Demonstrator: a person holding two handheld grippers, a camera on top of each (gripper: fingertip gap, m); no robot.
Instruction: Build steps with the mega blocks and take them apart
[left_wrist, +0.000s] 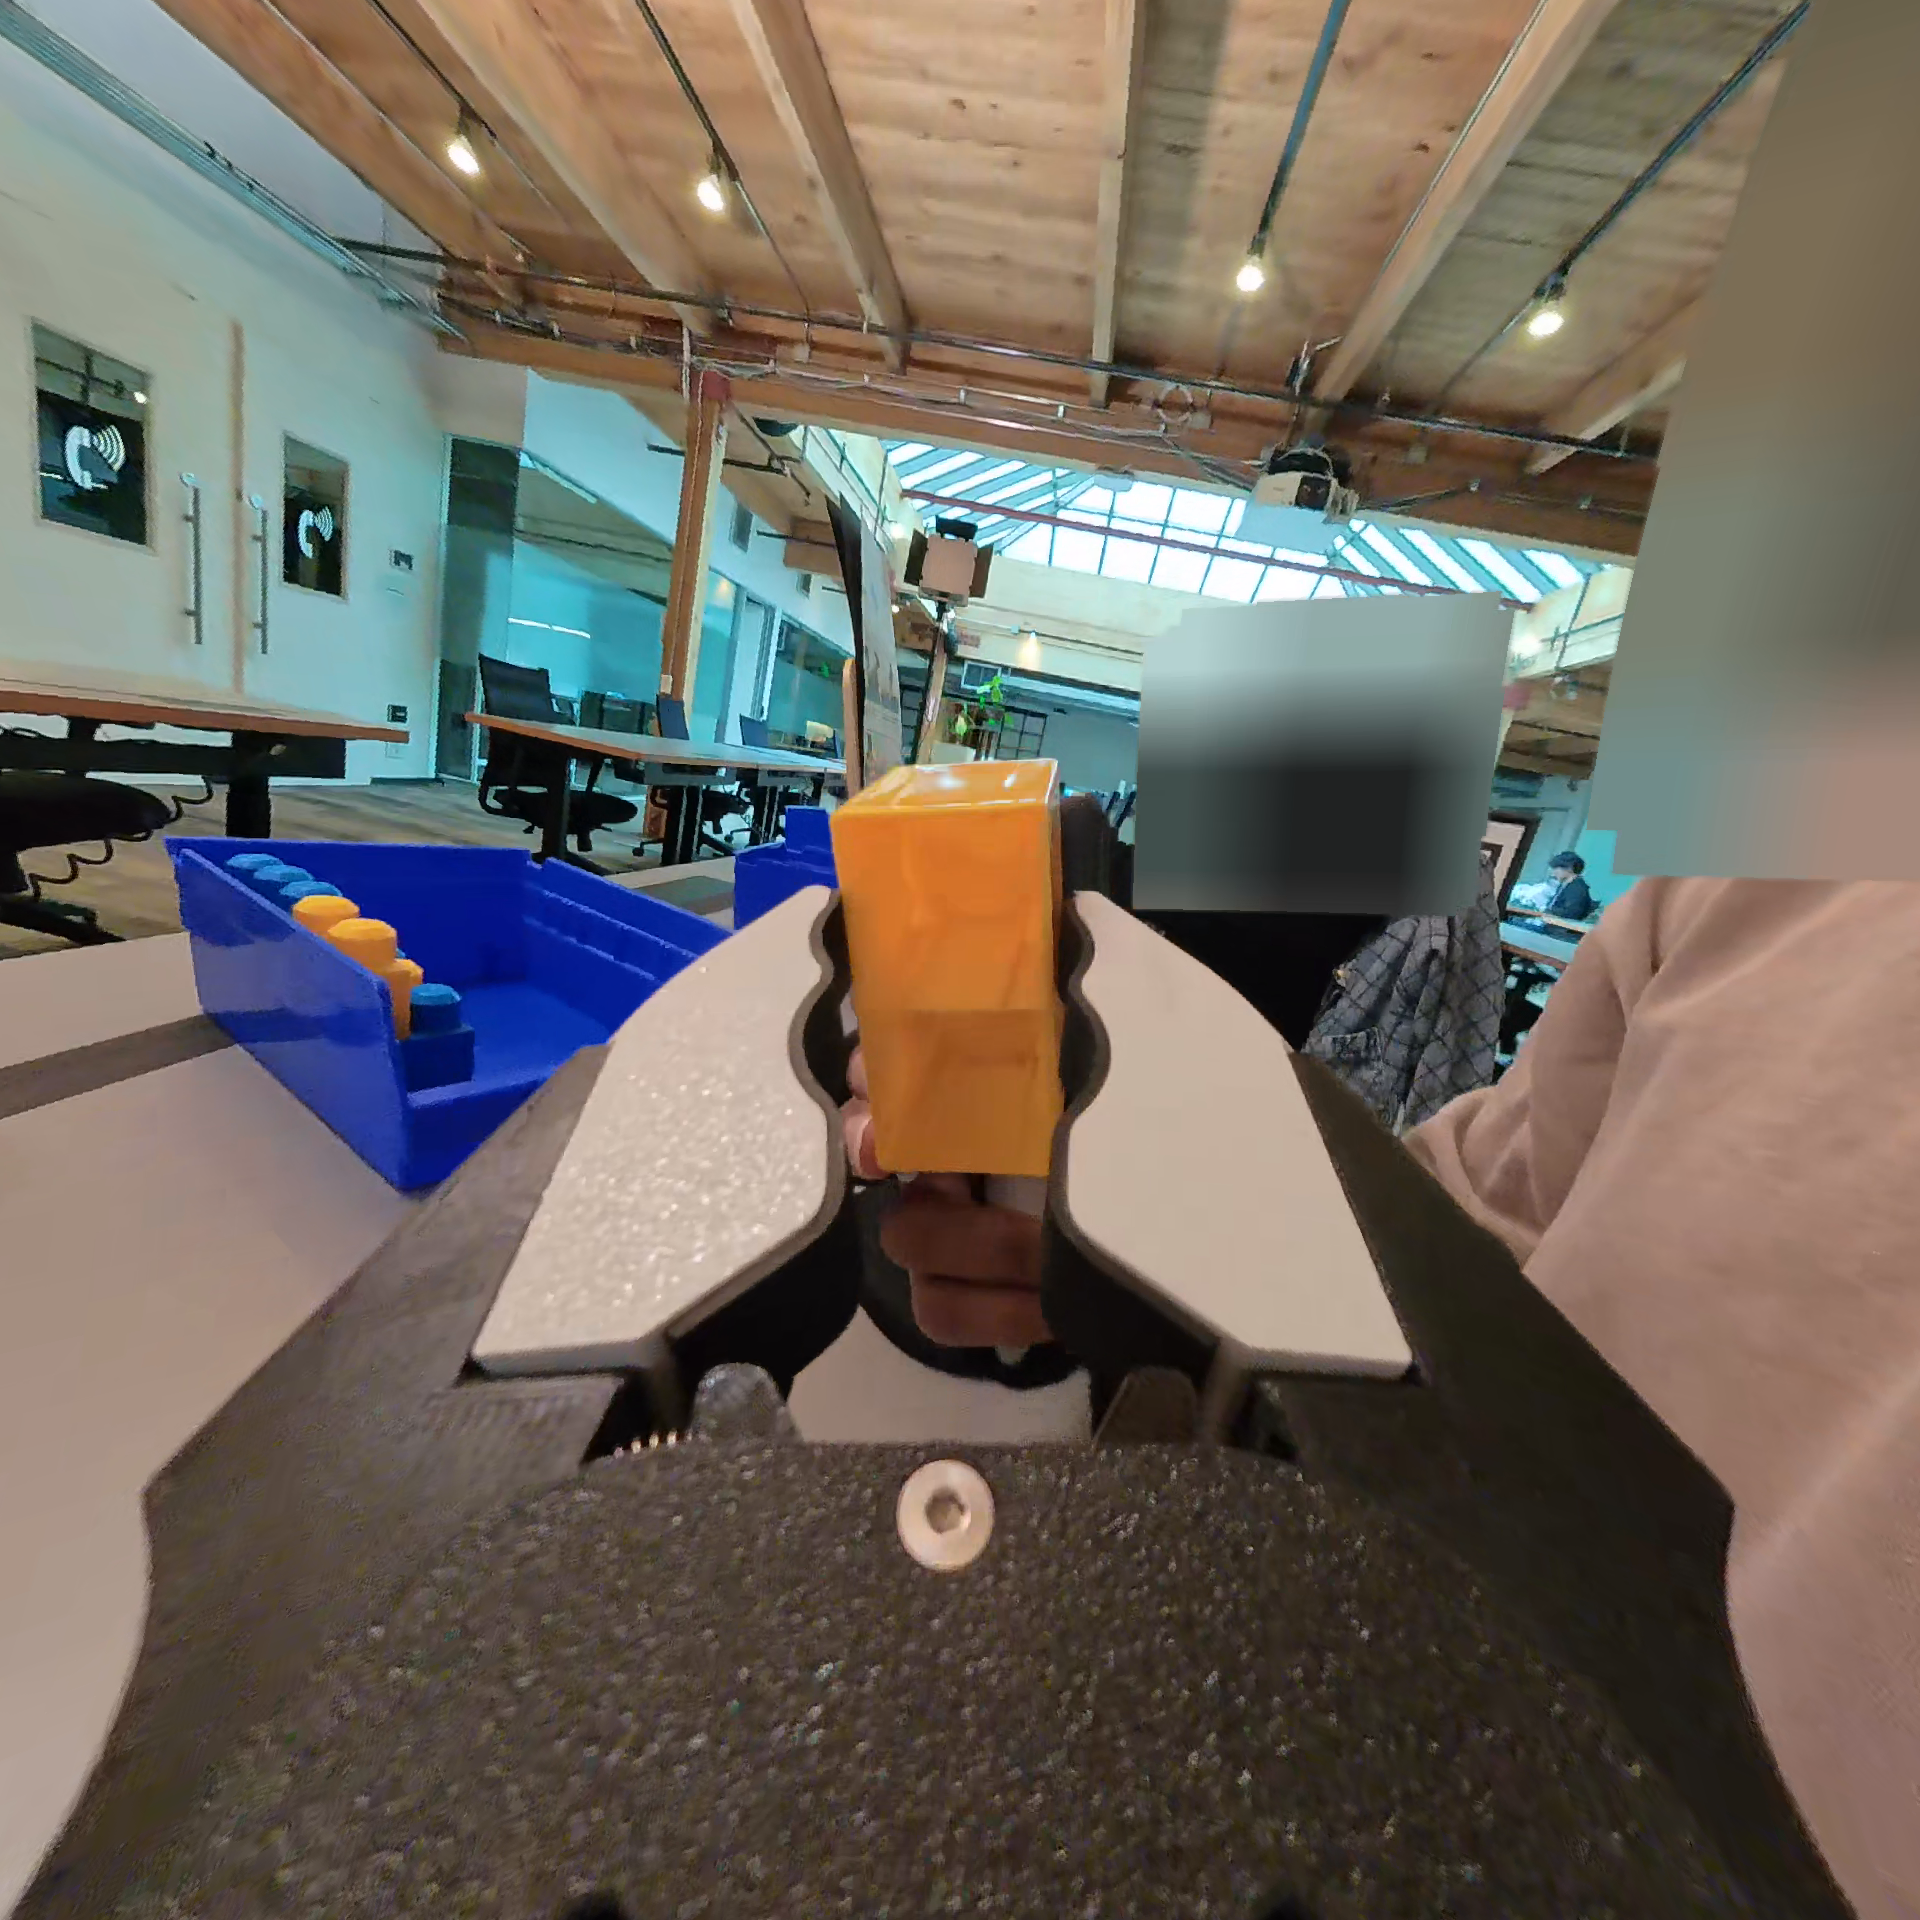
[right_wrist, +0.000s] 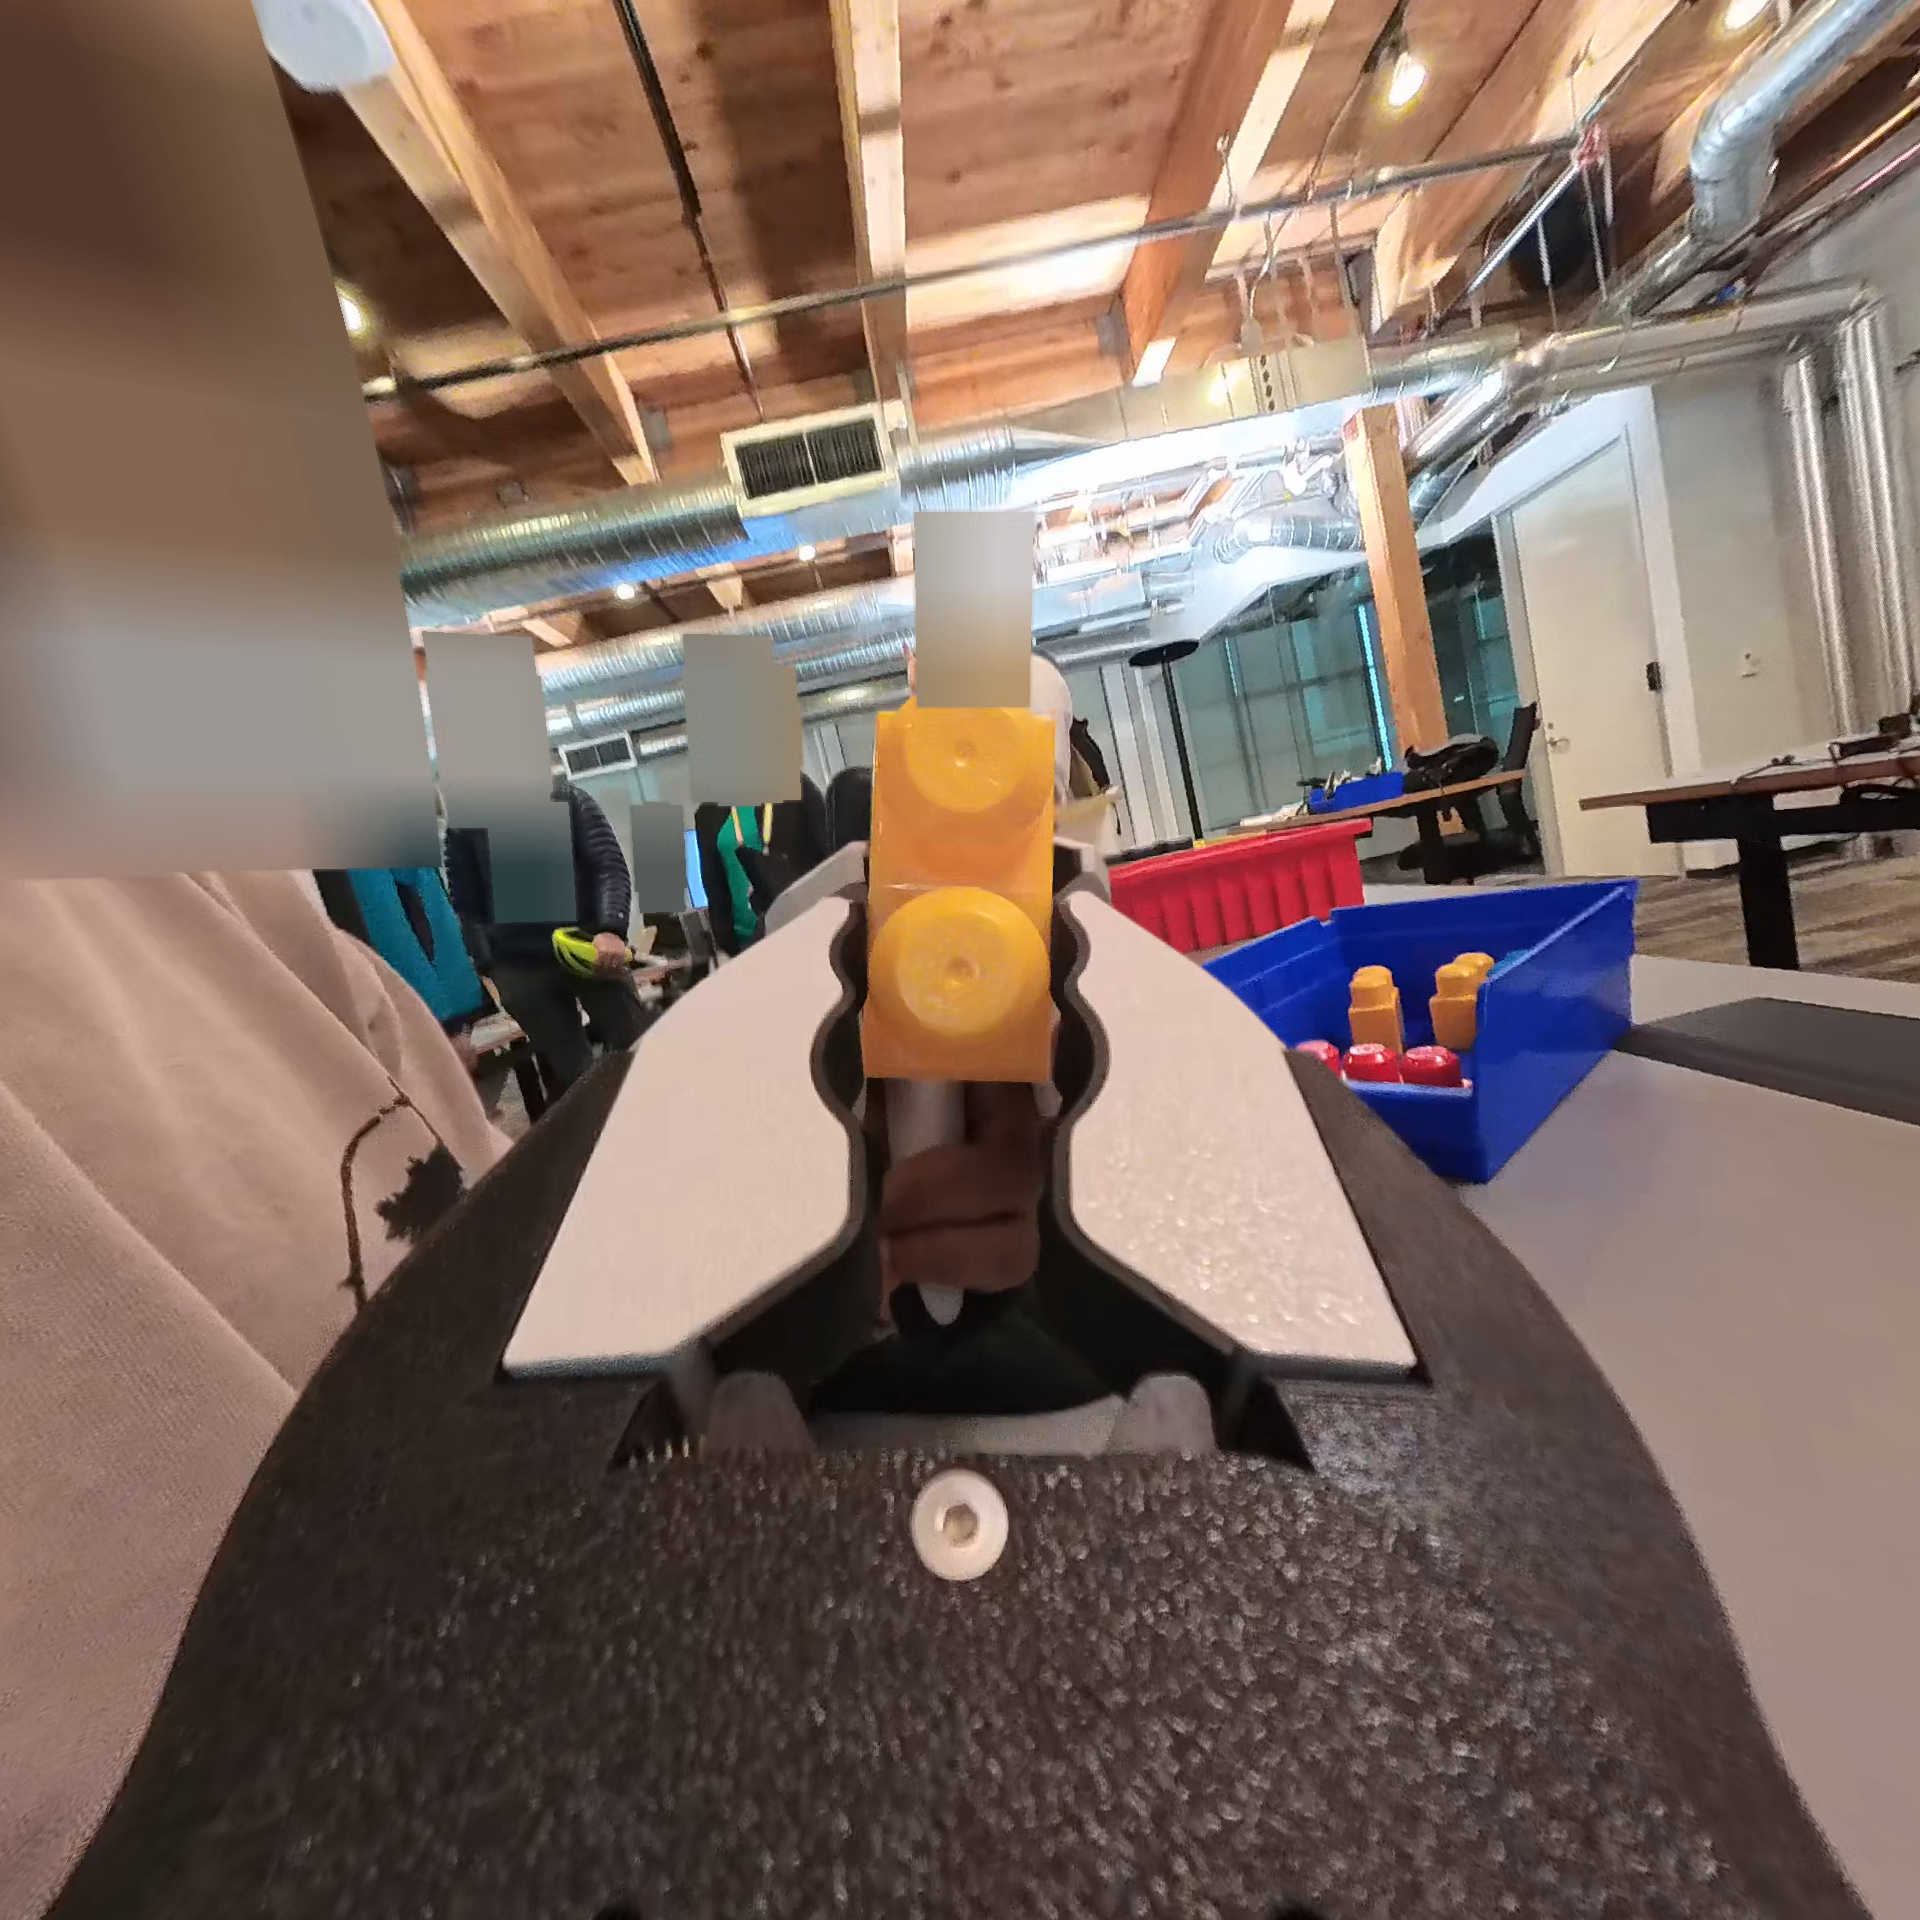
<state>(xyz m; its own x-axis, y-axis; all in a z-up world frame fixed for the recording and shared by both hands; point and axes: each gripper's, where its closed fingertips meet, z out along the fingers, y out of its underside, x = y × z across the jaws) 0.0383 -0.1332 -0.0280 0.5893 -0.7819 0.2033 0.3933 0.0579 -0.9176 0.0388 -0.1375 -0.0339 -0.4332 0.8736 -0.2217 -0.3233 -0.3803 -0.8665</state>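
Observation:
My left gripper (left_wrist: 951, 940) is shut on an orange mega block piece (left_wrist: 945, 873), held in the air above the table with its smooth side toward the camera. A seam runs across it. My right gripper (right_wrist: 961, 935) is shut on an orange piece (right_wrist: 961, 790) whose two round studs face the camera. In each view a hand and a white part of the other gripper show just behind the orange piece, so the two grippers face each other closely. I cannot tell whether they hold one joined piece or two.
A blue bin (left_wrist: 312, 1023) at the left holds blue and orange blocks (left_wrist: 358, 935). A second blue bin (right_wrist: 1538, 1049) holds orange blocks (right_wrist: 1374, 1003) and red blocks (right_wrist: 1371, 1065), with a red bin (right_wrist: 1236, 883) behind it. A grey table (right_wrist: 1714, 1299) lies below. The person's beige sleeve (left_wrist: 1714, 1143) is close by. The tips of both grippers are at nearly the same place.

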